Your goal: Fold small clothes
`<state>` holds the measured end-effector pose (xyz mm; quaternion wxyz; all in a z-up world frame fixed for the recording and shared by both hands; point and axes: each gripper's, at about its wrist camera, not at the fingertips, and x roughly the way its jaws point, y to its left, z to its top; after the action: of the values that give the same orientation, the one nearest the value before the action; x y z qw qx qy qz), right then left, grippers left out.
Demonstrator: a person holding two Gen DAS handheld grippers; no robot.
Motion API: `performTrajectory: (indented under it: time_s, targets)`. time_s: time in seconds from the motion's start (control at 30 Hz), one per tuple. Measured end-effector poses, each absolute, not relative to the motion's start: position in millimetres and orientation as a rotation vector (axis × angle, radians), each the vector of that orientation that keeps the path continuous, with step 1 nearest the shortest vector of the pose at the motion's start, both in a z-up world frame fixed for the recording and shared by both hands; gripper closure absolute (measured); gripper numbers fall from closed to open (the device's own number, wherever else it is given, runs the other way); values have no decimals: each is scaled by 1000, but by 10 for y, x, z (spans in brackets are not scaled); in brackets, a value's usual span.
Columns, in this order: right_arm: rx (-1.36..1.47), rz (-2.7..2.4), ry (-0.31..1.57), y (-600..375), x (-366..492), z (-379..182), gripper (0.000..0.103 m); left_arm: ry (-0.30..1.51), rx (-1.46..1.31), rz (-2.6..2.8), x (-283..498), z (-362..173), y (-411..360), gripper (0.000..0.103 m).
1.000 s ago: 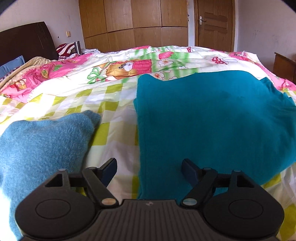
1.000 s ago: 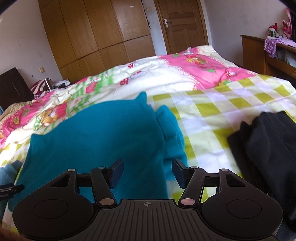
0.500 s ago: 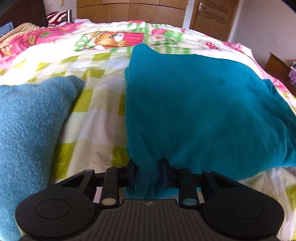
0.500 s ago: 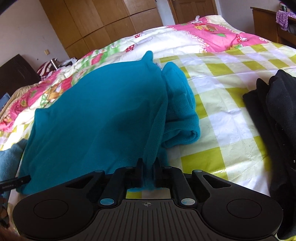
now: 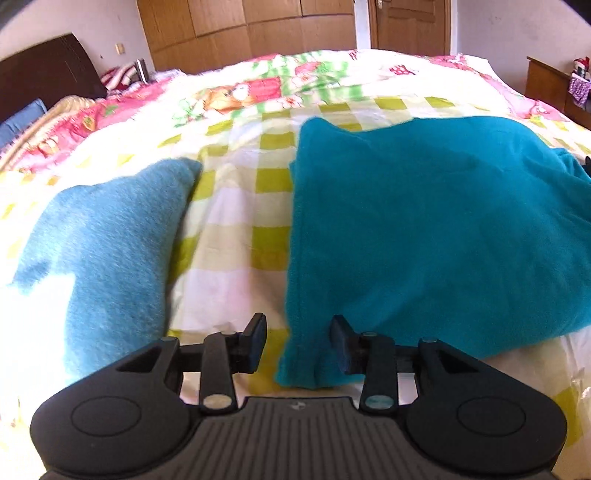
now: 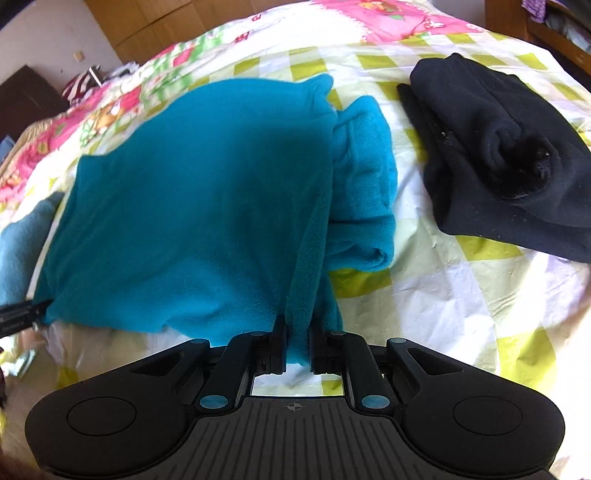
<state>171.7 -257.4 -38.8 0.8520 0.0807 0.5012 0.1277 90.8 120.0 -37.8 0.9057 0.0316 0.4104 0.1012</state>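
A teal fleece garment [image 5: 424, 221] lies spread on the checked bedspread [image 5: 236, 229], a folded sleeve along its right side [image 6: 365, 177]. My left gripper [image 5: 298, 343] is at the garment's near left corner. Its jaws are opening: the corner hangs between them, clear of the left pad. My right gripper [image 6: 297, 347] is at the near right edge, and a ridge of teal fleece [image 6: 203, 203] fills the narrow gap between its pads. Those jaws are opening slightly too. The left gripper's tip [image 6: 22, 314] shows at the far left of the right wrist view.
A fuzzy light-blue garment [image 5: 103, 251] lies left of the teal one. A folded black garment [image 6: 498, 155] lies to its right. Beyond are a cartoon quilt [image 5: 258, 88], a dark headboard [image 5: 44, 74], a wooden wardrobe [image 5: 240, 26] and a dresser [image 5: 554, 85].
Both grippers went from open to pinching the teal garment's near edge. Both views have since shifted and the right points lower. The left jaws have now parted off the corner.
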Motion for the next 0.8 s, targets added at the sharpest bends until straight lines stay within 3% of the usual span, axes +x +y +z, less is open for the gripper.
performTrajectory:
  time_s: [0.1,0.2,0.4,0.47,0.5,0.57,0.73,0.8]
  targets:
    - [168,279,946,-2594,1658,-212,82,795,122,240,842,-294,1104,47]
    - [205,267,877,-2672,1761,-219,66,765,154,222,854,-238,956,43]
    - [434,241,853,-2787,2211,-531,64,776,171,123,1080,-234,628,38]
    - [520,232,843,-2838,2281,-601,72,776,187,87,1177,-242,506,38]
    - [543,220,841,-2863,2297,-619,86,767,197,74,1215,-232,452,38]
    - [538,213,839,-2895,2280,-605,93,746,214,43,1269,-197,327,37]
    - [542,230,687,-3034,1930,-336,97,757,243,-20,1437,-327,118,33]
    - [524,191,700,-3098,1971,-467,97,788,263,-28,1453,-425,85,33]
